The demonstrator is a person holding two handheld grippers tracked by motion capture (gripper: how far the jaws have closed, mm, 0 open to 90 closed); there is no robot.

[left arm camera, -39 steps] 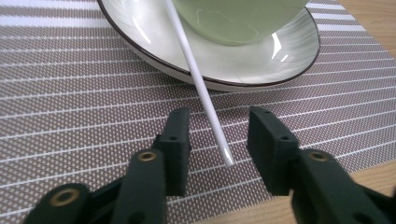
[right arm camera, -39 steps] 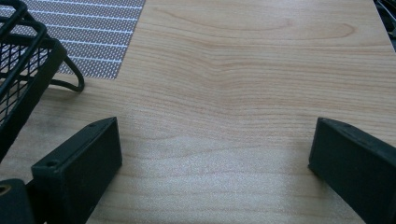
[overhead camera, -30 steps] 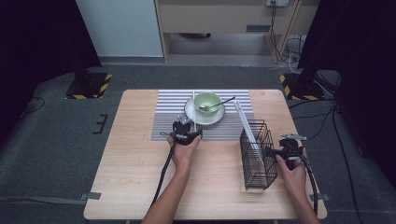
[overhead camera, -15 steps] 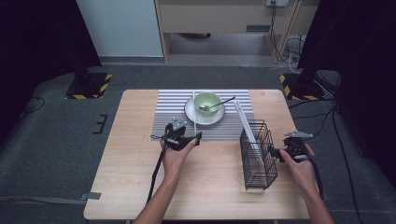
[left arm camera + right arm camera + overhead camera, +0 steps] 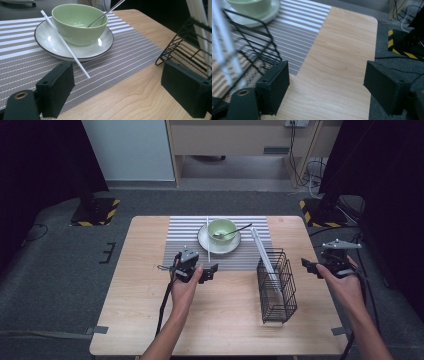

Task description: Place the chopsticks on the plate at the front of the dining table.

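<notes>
A green bowl (image 5: pixel 221 228) (image 5: pixel 78 23) with a metal spoon (image 5: pixel 237 230) (image 5: pixel 105 13) in it stands on a white plate (image 5: pixel 205 241) (image 5: pixel 47 40). One white chopstick (image 5: pixel 208 240) (image 5: pixel 65 43) lies across the plate's left rim. My left gripper (image 5: pixel 201 262) (image 5: pixel 120 85) hovers open near the striped placemat's (image 5: pixel 185 240) front edge. Its jaws have just been opening, with nothing between them. My right gripper (image 5: pixel 320 260) (image 5: pixel 328 85) is open and raised at the table's right edge. Its jaws have just been closing somewhat, on nothing.
A black wire basket (image 5: pixel 276 285) (image 5: pixel 182 42) (image 5: pixel 249 37) stands right of centre, with white chopsticks (image 5: pixel 262 252) (image 5: pixel 222 45) leaning out of its back. Bare wood lies in front of the placemat. Dark floor with cables surrounds the table.
My left gripper has drawn back from the plate toward the front-left and its jaws have widened. My right gripper has risen from beside the basket and moved out over the right edge.
</notes>
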